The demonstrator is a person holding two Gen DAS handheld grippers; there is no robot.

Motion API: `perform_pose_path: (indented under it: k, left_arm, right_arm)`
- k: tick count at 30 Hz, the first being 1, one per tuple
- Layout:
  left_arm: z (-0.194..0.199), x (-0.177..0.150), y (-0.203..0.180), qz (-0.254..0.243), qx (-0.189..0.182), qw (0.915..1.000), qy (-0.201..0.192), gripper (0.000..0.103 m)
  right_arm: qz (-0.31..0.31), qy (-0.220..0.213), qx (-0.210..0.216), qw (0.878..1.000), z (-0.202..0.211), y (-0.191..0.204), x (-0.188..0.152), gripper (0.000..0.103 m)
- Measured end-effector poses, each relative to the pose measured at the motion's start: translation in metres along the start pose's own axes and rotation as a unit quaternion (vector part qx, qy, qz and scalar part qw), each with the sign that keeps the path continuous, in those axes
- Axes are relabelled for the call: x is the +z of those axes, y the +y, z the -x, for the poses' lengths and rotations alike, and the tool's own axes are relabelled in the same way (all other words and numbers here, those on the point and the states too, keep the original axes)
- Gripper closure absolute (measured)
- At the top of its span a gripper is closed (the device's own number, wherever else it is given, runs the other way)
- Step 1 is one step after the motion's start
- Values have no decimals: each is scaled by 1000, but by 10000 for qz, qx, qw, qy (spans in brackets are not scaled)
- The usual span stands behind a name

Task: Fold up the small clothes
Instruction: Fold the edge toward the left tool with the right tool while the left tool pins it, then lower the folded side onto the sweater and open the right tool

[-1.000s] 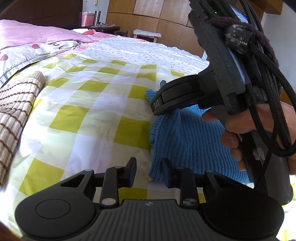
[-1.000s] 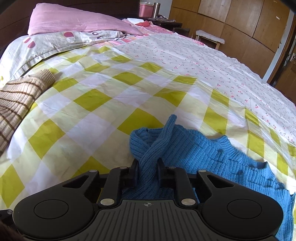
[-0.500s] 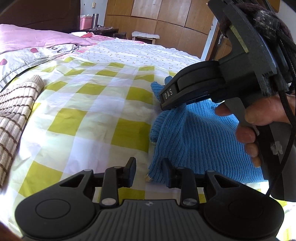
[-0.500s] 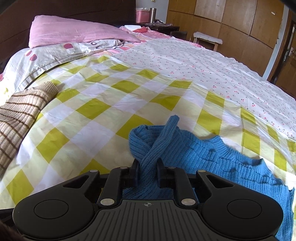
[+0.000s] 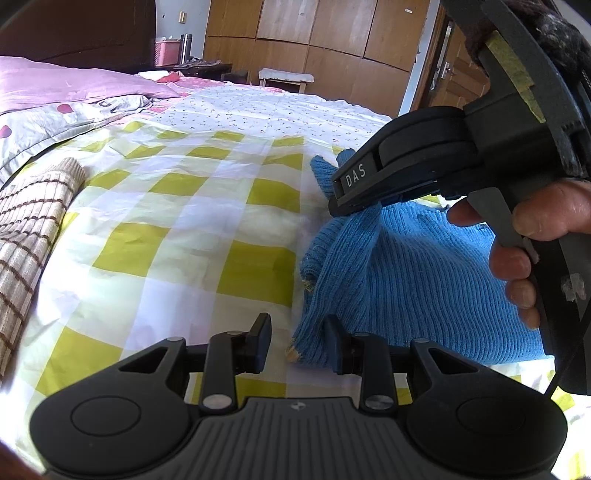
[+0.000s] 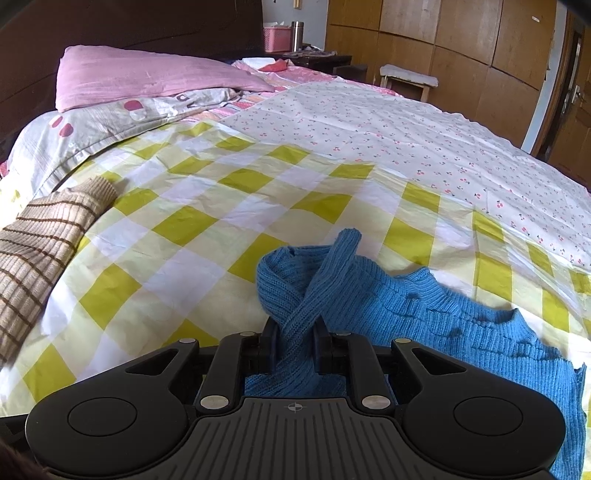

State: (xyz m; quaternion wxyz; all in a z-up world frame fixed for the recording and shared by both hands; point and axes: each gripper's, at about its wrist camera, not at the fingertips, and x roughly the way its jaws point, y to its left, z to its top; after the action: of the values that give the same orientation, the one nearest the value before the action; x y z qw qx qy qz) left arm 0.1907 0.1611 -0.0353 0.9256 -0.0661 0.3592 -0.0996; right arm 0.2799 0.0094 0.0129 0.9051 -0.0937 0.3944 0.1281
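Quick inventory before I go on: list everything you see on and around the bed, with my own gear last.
sweater: one, blue, near edge of checked sheet
sleeve: one, blue, between right gripper's fingers
checked sheet: one, yellow-white, near part of bed
striped knit: one, tan-brown, left on the sheet
floral sheet: one, white, far side
pillow: one, pink, at headboard
basket: one, pink, nightstand
flask: one, steel, beside basket
stool: one, past bed
left gripper: open, at sweater's edge
right gripper: shut on sleeve
hand: one, holding right gripper
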Motion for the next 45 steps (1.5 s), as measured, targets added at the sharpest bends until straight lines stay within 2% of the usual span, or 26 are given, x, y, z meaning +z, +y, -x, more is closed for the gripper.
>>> perform_pose_path:
  k: [10,15,19,22,25,27,31,33,34,35,36,37,38,42,45]
  left_arm:
    - [-6,-6,-10,-187,-96,9997,-146,61]
    - [1,-12,-21,-399,-146,9986,-328,54]
    - [7,-11,-23,-125,-345,9985,-405,48]
    - [14,-13,-30,-145,-441,9975,-537,47]
    - [14,-19,-47,-514,-246,9965,-608,39]
    - [8,-17,-53,-696,-18,9957,-618,39]
    - [2,-7,-54,-503,1,9966,-653,39]
    - [5,-4,-61,-542,-27,9960,-711,41]
    - [6,-1,-66,-600,-54,9955,-730,48]
    - [7,1,-72,-671,-106,9951,-721,61]
    - [8,3,-79,-723,-152,9948,-699,67]
    - [9,6,-86,-758,-207,9944,-700,77]
    - [10,9,-94,-781,-286,9939,-720,81]
    - [20,21,-123,-902,-573,9899,-929,81]
    - [22,25,-149,-1029,-867,9864,-945,81]
  right_arm:
    - [-438,-164,239,9986,24,-30,-5,87]
    - [-691,-278,364,9966,39,-50,-9,87]
    - [-876,-359,477,9944,50,-67,-15,87]
    - [-1104,-411,576,9914,57,-83,-19,87]
    - [-1214,-458,663,9893,63,-96,-22,87]
    - [-1291,-475,753,9876,67,-104,-24,87]
    - [-1383,-511,883,9851,74,-115,-31,87]
    - [-1459,-530,945,9834,77,-122,-36,87]
    - [-1504,-548,967,9824,79,-126,-38,87]
    - [-1567,-572,987,9810,80,-130,-41,87]
    - [-1637,-595,1007,9795,81,-135,-43,87]
    - [-1716,-620,1029,9778,82,-140,-46,87]
    - [-1799,-649,1038,9760,84,-146,-49,87]
    - [-2132,-813,1034,9681,92,-175,-61,87]
    - [-2410,-955,998,9606,99,-202,-72,87]
